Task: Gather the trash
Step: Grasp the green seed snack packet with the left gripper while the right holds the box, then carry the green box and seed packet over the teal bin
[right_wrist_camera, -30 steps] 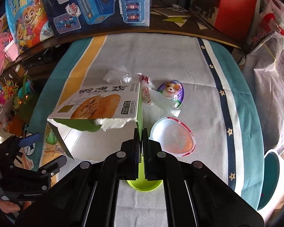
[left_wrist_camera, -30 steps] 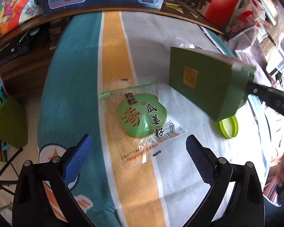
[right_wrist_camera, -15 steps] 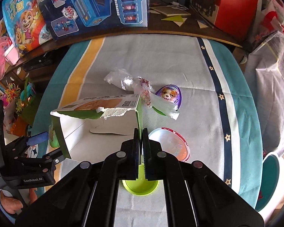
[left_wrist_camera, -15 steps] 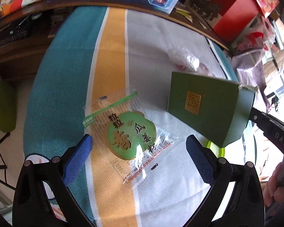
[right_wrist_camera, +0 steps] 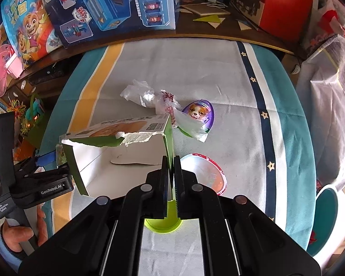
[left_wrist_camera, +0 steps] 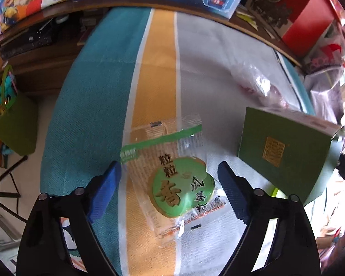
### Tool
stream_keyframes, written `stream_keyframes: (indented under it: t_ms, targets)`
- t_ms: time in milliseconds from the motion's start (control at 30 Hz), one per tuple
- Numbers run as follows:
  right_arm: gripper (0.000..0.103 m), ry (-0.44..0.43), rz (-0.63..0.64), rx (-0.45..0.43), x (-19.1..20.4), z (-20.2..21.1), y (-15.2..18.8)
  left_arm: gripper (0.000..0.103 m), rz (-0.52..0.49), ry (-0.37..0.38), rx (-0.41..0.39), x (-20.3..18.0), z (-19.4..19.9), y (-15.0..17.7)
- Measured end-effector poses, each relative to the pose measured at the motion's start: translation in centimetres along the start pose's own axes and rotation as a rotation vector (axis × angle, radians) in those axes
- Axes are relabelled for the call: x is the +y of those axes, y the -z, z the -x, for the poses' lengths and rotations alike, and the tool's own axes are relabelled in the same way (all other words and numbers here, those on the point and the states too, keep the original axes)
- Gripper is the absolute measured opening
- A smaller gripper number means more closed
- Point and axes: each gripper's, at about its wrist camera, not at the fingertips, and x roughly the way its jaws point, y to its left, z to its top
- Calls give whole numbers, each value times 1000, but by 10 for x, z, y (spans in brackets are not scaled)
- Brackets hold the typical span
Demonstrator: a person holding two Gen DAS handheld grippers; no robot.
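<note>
A clear snack packet with a green round label (left_wrist_camera: 181,186) lies flat on the striped tablecloth. My left gripper (left_wrist_camera: 169,193) hangs over it with a blue pad on either side. Its jaws are closing and the pads stand clear of the packet. My right gripper (right_wrist_camera: 170,161) is shut on the side wall of a torn green cardboard box (right_wrist_camera: 117,133), holding it off the table with its open end towards the camera. The same box (left_wrist_camera: 280,151) shows at the right of the left wrist view. The left gripper's blue fingertip (right_wrist_camera: 47,157) shows beside the box.
A crumpled clear wrapper (right_wrist_camera: 147,95), a purple egg-shaped shell with a puppy (right_wrist_camera: 201,112), a white and red half shell (right_wrist_camera: 207,177) and a lime green lid (right_wrist_camera: 163,225) lie on the cloth. Toy boxes (right_wrist_camera: 117,4) line the back. A teal stool (right_wrist_camera: 326,218) stands at the right.
My left gripper has slid nearer over the packet and its jaws have narrowed around it. The box in my right gripper has tipped, so more of its white inside shows.
</note>
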Motion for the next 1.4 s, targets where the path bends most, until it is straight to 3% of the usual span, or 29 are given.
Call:
stream_keyframes:
  t_ms: [100,200,400,567,733,1067,1400]
  targets:
    - [6,-4,2,-4,0,-2,-1,61,-27,0,-25,-4,2,4]
    - [5,-26,-21,-18,-4,2,-1,54,-45,-11,-41,-5,6,8]
    - [5,-61,-33,-64,-7,23,-1,54,-63,-34,-74,-7,21,17]
    - [5,-84,-37,-104,-14,43,3,54,-48,-8,-112,-9,47,23]
    - [5,-100,-77,-129,-33,61,13,54,-100,20,-155,-31,74,29]
    - [5,-96,-190,-198,-103,99,48,54,-225,91,-181,-111,94,46]
    - [5,-58,-387,-254,-215,128,108,54,-444,169,-144,-225,85,71]
